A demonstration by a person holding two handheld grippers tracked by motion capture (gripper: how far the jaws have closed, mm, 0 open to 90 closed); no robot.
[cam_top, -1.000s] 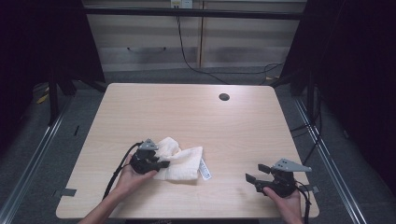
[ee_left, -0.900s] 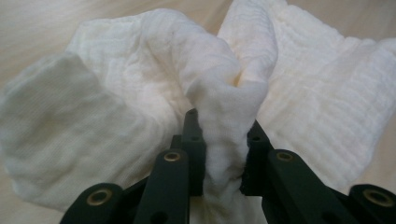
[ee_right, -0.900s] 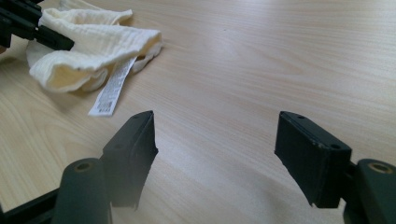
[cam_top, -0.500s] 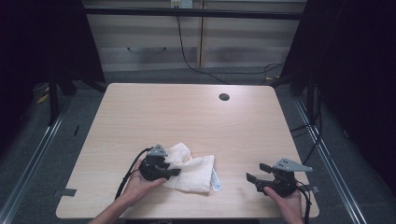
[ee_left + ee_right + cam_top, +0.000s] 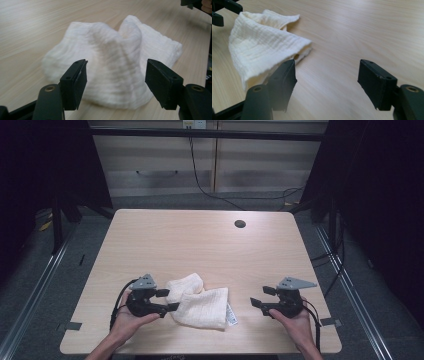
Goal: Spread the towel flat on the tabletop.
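From above, both grippers' fingers gape beside the cloth [image 5: 200, 301]; its label [image 5: 230, 314] shows there, left's just widened.

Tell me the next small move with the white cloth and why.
Probably bring the right gripper in to the cloth's near edge. The left gripper, jaws just opened, has let go, leaving the cloth bunched on the table; the right stands open, apart from it.
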